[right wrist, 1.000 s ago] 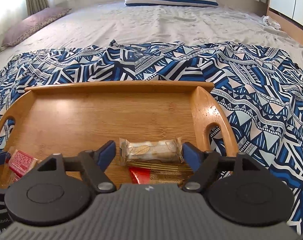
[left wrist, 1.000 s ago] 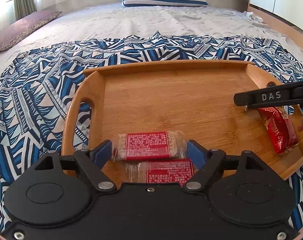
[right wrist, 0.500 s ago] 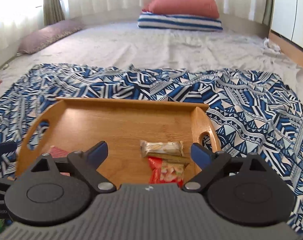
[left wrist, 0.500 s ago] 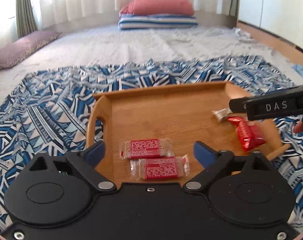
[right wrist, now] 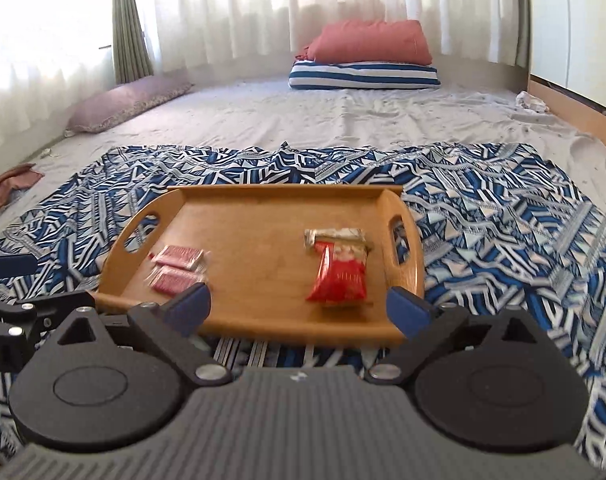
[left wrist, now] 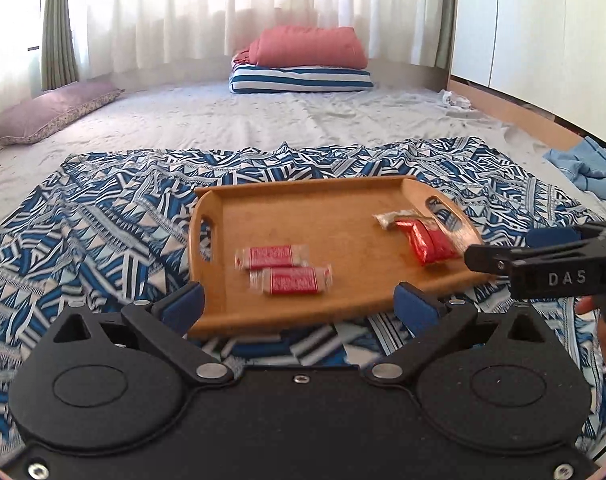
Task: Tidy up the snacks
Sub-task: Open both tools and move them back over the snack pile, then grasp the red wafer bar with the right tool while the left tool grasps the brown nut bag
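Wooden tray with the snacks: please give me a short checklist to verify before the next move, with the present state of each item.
1. Left tool open and holding nothing: ok.
2. Right tool open and holding nothing: ok.
3. Two red-label bars lie side by side near the left end of the wooden tray: ok.
4. Red packet and pale bar lie inside near the right handle: ok.
5. Red packet overlaps the pale bar, so not tidy: not ok.
6. Snacks left outside the tray: cannot tell.

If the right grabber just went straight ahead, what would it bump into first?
Probably the near rim of the wooden tray, which lies between the open right gripper's fingers. If it passed above the rim, the red snack packet comes next. Depth is hard to judge.
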`<state>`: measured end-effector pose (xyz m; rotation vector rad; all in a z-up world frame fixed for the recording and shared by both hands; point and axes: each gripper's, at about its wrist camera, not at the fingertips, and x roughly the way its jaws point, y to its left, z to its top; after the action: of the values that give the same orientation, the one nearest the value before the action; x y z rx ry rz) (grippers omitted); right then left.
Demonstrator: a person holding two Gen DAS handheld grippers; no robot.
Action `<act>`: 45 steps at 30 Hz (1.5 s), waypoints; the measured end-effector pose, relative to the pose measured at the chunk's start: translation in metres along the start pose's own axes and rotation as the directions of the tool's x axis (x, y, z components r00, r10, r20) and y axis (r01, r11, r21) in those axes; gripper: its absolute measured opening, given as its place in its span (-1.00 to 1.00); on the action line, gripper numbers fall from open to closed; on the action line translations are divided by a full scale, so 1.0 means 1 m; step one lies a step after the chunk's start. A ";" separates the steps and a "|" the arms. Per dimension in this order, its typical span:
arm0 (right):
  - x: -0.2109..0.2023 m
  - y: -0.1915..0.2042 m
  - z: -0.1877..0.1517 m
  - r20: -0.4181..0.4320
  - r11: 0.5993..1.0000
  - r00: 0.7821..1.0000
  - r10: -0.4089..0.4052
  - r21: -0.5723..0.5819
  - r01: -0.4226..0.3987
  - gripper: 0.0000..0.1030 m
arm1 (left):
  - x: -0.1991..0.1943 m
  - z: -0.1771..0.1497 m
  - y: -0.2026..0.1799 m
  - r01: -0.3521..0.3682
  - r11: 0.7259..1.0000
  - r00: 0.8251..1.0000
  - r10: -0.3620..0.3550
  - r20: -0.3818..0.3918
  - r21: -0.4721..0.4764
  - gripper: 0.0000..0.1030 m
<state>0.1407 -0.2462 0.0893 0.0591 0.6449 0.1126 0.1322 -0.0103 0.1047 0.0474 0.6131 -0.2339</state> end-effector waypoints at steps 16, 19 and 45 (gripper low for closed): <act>-0.067 0.017 -0.098 0.065 0.995 0.997 -0.049 -0.083 0.055 1.00 | -0.046 -0.079 -0.018 -0.045 0.999 0.999 0.046 -0.022 0.019 0.97; -0.071 0.022 -0.110 0.072 0.989 0.995 -0.064 -0.127 0.072 1.00 | -0.048 -0.093 -0.017 -0.054 0.998 0.998 0.054 -0.030 0.015 0.97; -0.044 0.059 -0.150 0.035 0.984 0.999 0.006 -0.176 0.001 1.00 | -0.012 -0.121 0.029 -0.074 0.992 0.994 0.066 -0.084 -0.103 0.96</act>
<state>0.0100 -0.1904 0.0010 -0.1084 0.5970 0.1701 0.0612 0.0342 0.0121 -0.0246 0.7020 -0.1315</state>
